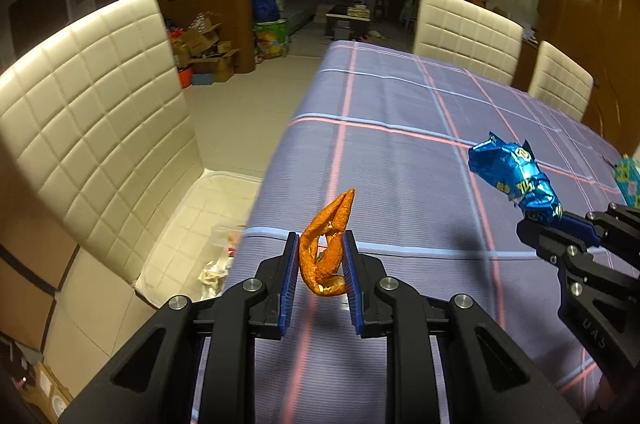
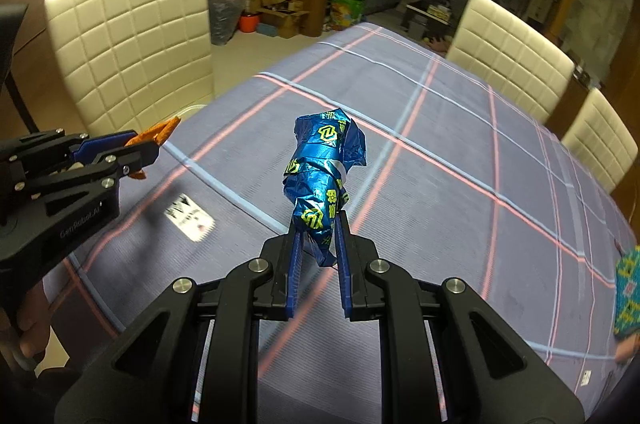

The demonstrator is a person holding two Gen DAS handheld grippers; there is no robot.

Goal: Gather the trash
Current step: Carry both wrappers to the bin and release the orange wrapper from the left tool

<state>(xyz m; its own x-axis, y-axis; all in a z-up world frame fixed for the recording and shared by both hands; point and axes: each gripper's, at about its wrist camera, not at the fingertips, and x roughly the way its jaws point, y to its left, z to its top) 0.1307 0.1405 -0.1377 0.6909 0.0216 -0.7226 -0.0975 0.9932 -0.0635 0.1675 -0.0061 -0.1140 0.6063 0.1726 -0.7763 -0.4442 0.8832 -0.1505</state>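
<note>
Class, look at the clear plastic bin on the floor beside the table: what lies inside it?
Inside the clear plastic bin lie crumpled white and clear wrappers. The plaid-clothed table edge covers the bin's right side, so anything there is hidden.

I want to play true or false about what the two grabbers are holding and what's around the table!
1. The left gripper is shut on an orange peel. True.
2. The right gripper holds a red can. False: it is clamped on a crumpled blue wrapper with yellow-green print.
3. The tablecloth is purple with pink and pale blue lines. True.
4. The blue wrapper lies flat on the table. False: it sticks up from the gripper, above the cloth.
5. The chairs are black. False: they are cream, with quilted squares.
</note>
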